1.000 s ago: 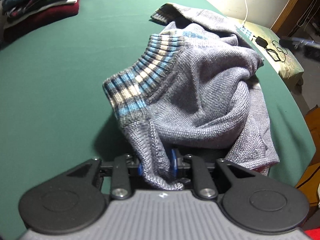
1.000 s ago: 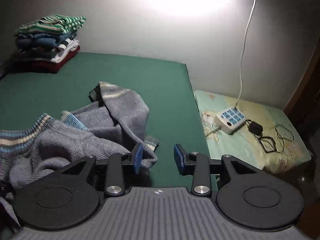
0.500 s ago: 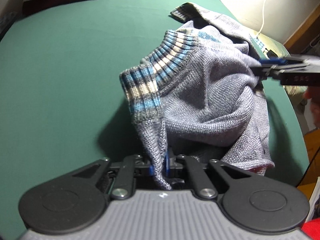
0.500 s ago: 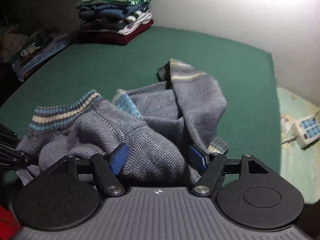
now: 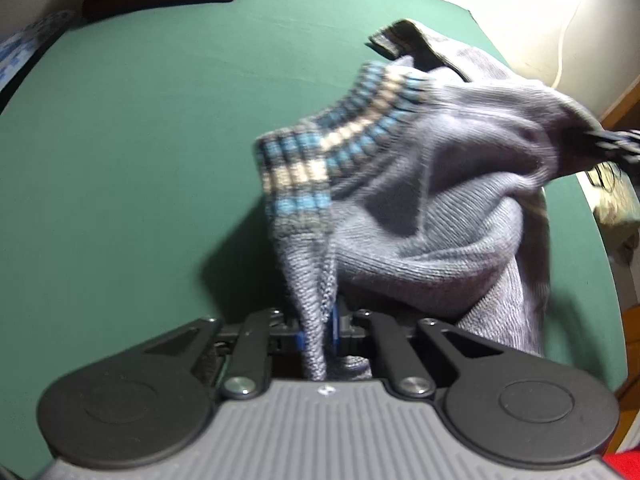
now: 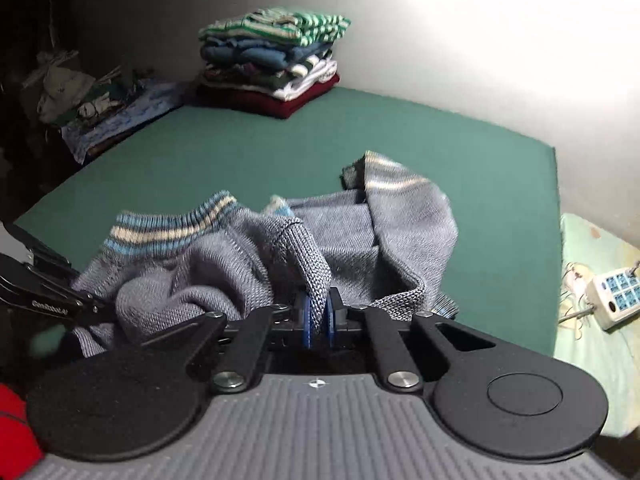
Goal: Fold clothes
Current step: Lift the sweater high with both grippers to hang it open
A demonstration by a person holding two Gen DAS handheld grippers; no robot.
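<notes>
Left gripper [image 5: 320, 330] clamped on sweater [image 5: 420, 208] edge; sweater bunched mid-bed [image 5: 120, 140]; right gripper [image 6: 318, 318] pinched on another fold. Step, by judgement: getting hold for spreading. Next: lift, pull apart, lay flat.

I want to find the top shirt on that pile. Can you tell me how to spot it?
Look to the far corner of the green table, by the wall, where the stack of folded clothes sits. The top shirt is the only one with green and white stripes.
</notes>
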